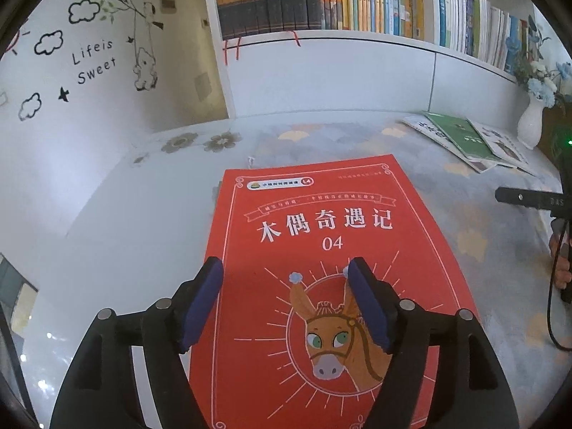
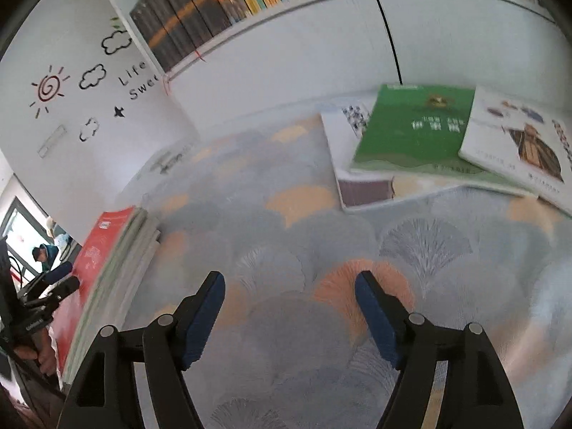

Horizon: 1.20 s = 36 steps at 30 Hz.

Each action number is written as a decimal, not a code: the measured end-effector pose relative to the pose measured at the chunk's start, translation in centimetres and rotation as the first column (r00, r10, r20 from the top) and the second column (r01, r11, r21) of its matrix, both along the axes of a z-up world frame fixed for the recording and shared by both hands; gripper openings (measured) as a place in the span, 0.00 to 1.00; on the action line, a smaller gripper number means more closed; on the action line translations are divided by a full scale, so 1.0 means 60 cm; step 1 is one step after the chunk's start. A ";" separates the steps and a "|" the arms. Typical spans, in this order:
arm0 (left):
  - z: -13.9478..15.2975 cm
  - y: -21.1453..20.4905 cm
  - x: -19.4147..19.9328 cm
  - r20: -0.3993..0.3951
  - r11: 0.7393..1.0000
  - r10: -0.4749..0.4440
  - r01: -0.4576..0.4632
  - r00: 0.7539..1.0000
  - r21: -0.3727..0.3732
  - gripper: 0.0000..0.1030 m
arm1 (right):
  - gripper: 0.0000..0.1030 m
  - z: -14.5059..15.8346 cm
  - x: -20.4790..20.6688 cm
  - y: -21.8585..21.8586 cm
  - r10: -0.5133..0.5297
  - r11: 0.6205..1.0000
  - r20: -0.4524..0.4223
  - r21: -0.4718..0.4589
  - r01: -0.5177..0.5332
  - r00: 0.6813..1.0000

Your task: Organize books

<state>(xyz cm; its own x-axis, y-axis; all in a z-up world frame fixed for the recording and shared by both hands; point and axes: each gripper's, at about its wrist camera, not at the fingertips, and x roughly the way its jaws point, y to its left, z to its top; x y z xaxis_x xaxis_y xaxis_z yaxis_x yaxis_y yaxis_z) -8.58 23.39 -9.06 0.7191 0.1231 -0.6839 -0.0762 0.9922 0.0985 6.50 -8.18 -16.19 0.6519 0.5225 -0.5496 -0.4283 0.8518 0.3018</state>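
The left tongs (image 1: 284,268) stand apart above the red book (image 1: 321,250), their blue pads clear of its cover and gripping nothing; that book tops a small stack (image 2: 118,268) on the patterned cloth (image 2: 286,236) of the table. The right tongs (image 2: 289,282) gape wide and empty over the cloth, to the right of the red book, and farther right and back from it lie the green book (image 2: 411,132) and two white ones, overlapping, below the bookshelf (image 1: 357,41)
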 end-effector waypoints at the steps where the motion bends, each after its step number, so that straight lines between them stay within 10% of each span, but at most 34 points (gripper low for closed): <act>1: 0.000 0.002 0.001 0.001 1.000 0.001 -0.001 1.000 -0.010 0.70 | 0.83 -0.001 -0.003 0.005 0.003 1.000 0.004 -0.013 -0.003 1.000; 12: -0.004 0.013 0.006 0.005 0.999 0.029 -0.029 1.000 -0.035 0.82 | 0.97 -0.008 -0.006 0.023 0.032 0.997 0.011 -0.077 -0.031 0.999; 36: 0.022 0.031 0.026 -0.052 0.977 0.138 -0.145 0.989 -0.159 0.75 | 1.00 -0.012 -0.010 0.055 0.022 0.971 0.024 -0.240 -0.016 0.999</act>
